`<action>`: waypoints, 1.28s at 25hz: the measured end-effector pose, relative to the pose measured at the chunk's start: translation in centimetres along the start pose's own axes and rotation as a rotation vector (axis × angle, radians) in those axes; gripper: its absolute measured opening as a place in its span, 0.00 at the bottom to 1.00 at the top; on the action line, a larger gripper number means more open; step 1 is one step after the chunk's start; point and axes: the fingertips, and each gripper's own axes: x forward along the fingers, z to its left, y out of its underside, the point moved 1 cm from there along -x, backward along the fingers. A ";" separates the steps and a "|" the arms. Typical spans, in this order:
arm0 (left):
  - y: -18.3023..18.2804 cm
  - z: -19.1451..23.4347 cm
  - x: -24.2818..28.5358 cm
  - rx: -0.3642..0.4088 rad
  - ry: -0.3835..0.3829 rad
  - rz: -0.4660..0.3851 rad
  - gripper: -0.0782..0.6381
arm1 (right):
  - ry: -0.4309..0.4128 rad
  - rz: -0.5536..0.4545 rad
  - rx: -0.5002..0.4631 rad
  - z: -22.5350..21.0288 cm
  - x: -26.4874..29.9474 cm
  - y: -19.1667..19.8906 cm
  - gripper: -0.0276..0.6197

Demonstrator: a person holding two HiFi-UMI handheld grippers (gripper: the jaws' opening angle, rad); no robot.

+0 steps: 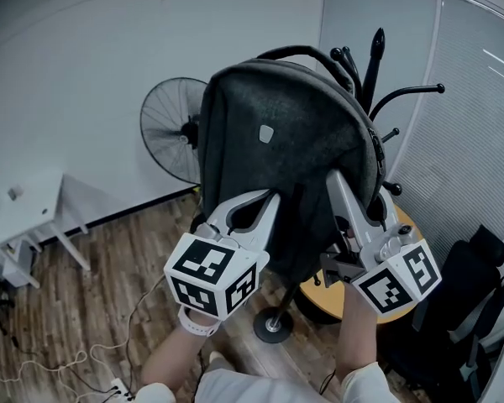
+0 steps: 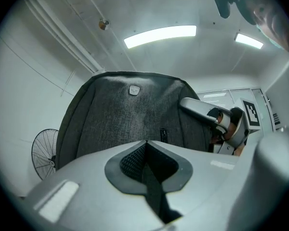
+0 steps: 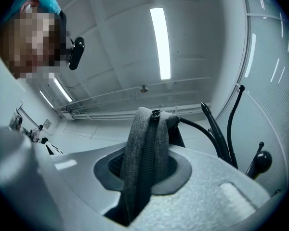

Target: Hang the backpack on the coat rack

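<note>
A dark grey backpack (image 1: 286,141) is held up in front of the black coat rack (image 1: 375,57). Its top handle (image 1: 307,53) sits close to the rack's upper hooks. My left gripper (image 1: 271,198) is shut on a black strap at the pack's lower left. That strap (image 2: 149,186) runs between the closed jaws in the left gripper view, with the pack's grey face (image 2: 130,114) ahead. My right gripper (image 1: 337,180) is shut on the pack's right side. In the right gripper view the zippered grey edge (image 3: 145,143) is pinched between its jaws, beside the rack's hooks (image 3: 233,124).
A standing fan (image 1: 172,128) is behind the pack at the left. A white table (image 1: 25,212) stands far left and cables (image 1: 84,355) lie on the wood floor. A round wooden table (image 1: 399,313) and a black chair (image 1: 462,296) crowd the right. The rack's base (image 1: 273,326) stands below the pack.
</note>
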 end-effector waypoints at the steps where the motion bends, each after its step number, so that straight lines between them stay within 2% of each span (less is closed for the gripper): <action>1: -0.1 0.0 0.0 0.000 0.005 -0.004 0.13 | 0.001 -0.004 -0.007 0.1 0.0 -0.2 0.16; 9: -1.5 -0.8 1.4 0.032 0.054 -0.019 0.13 | 0.037 -0.054 -0.059 -0.2 -0.3 -1.9 0.16; 15: -1.6 -0.9 3.2 0.019 0.072 -0.007 0.13 | 0.085 -0.057 -0.031 -2.1 -0.2 -2.1 0.16; 21: -0.9 -0.8 4.7 0.009 0.075 0.027 0.13 | 0.117 -0.017 -0.004 -3.5 0.2 -1.7 0.16; 27: -0.9 -0.6 5.3 0.000 0.071 0.020 0.13 | 0.157 0.000 0.115 -5.8 -0.2 0.3 0.16; 32: 0.1 0.1 5.9 -0.017 0.071 0.039 0.13 | 0.194 0.019 0.108 -6.0 -0.6 1.5 0.17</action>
